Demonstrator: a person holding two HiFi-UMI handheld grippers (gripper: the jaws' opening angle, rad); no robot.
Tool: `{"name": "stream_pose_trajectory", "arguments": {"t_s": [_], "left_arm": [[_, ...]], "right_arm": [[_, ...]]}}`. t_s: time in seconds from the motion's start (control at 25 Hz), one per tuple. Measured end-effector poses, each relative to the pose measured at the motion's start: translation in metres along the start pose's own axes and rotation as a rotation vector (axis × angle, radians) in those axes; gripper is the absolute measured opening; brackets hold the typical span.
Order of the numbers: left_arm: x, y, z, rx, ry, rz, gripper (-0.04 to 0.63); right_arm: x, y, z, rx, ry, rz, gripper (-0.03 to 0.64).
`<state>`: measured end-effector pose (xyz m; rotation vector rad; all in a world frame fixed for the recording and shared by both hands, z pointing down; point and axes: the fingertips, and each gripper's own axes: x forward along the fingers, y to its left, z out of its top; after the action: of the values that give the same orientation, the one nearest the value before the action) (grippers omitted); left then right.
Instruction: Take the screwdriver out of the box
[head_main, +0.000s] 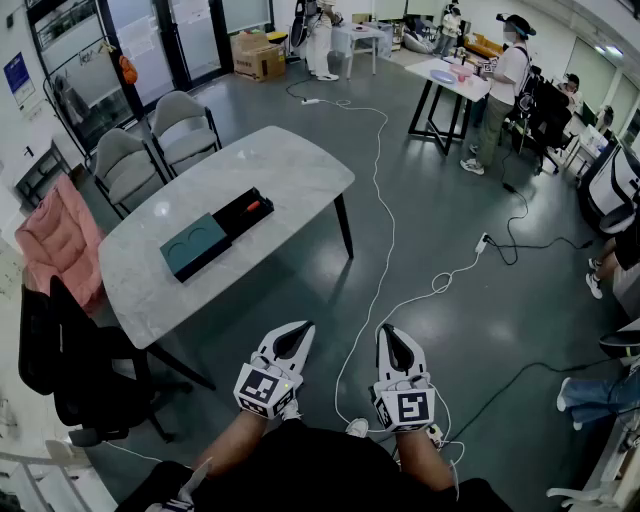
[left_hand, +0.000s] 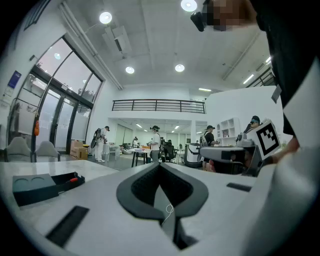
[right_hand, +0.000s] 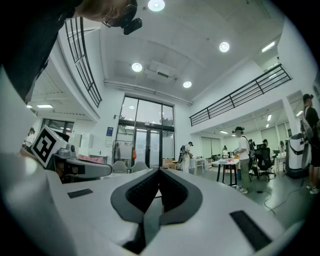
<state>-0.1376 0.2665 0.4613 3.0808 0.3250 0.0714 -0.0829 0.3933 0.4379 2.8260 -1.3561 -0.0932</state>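
Marble table (head_main: 290, 170) wide open round box (head_main: 217, 233), near edge free. Black office chair (head_main: 80, 370) crowds left corner, grey chairs (head_main: 185, 125) along far side.

The box (head_main: 216, 232) is black and teal, the table (head_main: 275, 165) marbled white.

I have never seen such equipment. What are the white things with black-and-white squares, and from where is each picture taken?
There is no robot: a person holds a two-jaw tool in each hand, the left gripper and the right gripper. The patterned cubes are part of them. One picture comes from a camera on the person's head, looking down; the other two come from a camera on each gripper, looking along its jaws. Both grippers are shut and hold nothing. On the pale table ahead lies an open box with a red-handled screwdriver inside, not yet touched.
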Motion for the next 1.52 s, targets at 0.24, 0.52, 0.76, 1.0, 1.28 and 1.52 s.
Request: {"name": "stream_pose_trajectory", "arguments": {"t_s": [0.24, 0.52, 0.76, 1.0, 1.28, 1.52], "left_arm": [[-0.005, 0.024, 0.001, 0.006, -0.005, 0.016, 0.003], [-0.018, 0.061, 0.002, 0.001, -0.024, 0.061, 0.005], [-0.030, 0.096, -0.005, -0.007, -0.014, 0.066, 0.003], [-0.043, 0.128, -0.004, 0.000, -0.019, 0.057, 0.003], [-0.060, 0.156, -0.001, -0.005, -0.042, 0.064, 0.005], [-0.060, 0.166, -0.002, -0.011, -0.037, 0.091, 0.003]], "right_arm": [[0.020, 0.013, -0.002, -0.004, -0.004, 0.016, 0.021], [0.045, 0.032, 0.009, 0.011, -0.039, 0.040, 0.023], [0.068, 0.061, 0.004, 0.047, -0.048, 0.059, 0.023], [0.096, 0.085, 0.005, 0.041, -0.029, 0.036, 0.023], [0.111, 0.114, -0.001, 0.020, -0.007, 0.040, 0.023], [0.121, 0.117, -0.004, 0.006, -0.014, 0.060, 0.023]]}}
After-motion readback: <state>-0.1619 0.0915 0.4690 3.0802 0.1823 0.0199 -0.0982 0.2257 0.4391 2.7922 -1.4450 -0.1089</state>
